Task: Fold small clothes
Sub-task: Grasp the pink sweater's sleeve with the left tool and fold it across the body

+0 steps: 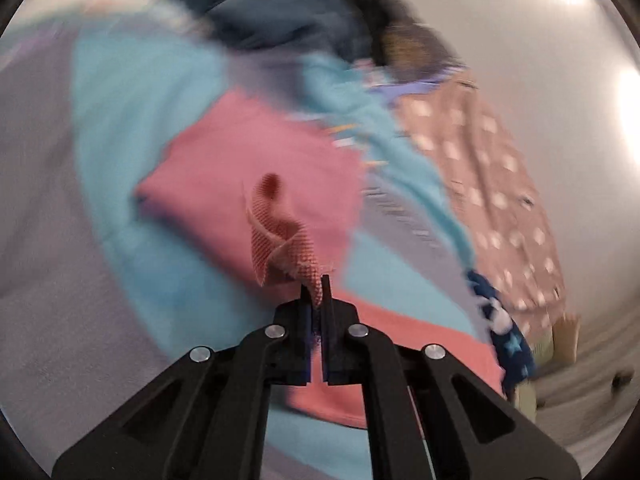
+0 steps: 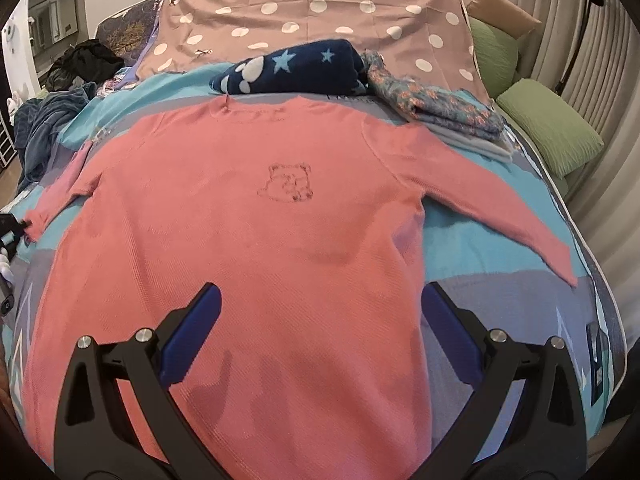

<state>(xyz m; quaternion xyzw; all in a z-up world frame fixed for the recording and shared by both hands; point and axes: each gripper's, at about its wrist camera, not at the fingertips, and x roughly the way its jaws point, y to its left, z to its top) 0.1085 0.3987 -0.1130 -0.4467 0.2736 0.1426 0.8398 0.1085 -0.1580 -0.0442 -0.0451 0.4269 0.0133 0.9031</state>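
Observation:
A pink long-sleeved shirt (image 2: 256,248) with a small bear outline on the chest lies flat, front up, on a bed with a blue and grey cover (image 2: 472,248). Both sleeves are spread out sideways. My right gripper (image 2: 320,308) hovers open over the shirt's lower part, fingers wide apart with nothing between them. In the blurred left wrist view, my left gripper (image 1: 316,284) is shut on the cuff of the pink shirt (image 1: 256,168), which stands up crumpled above the fingertips. At the far left edge of the right wrist view, the left gripper (image 2: 12,228) shows at that sleeve's end.
A dark blue star-patterned cloth (image 2: 292,66) and a folded floral garment (image 2: 432,100) lie beyond the collar. A brown dotted blanket (image 2: 320,12) covers the bed's head. Green cushions (image 2: 556,132) sit at the right, dark clothes (image 2: 84,62) at the left.

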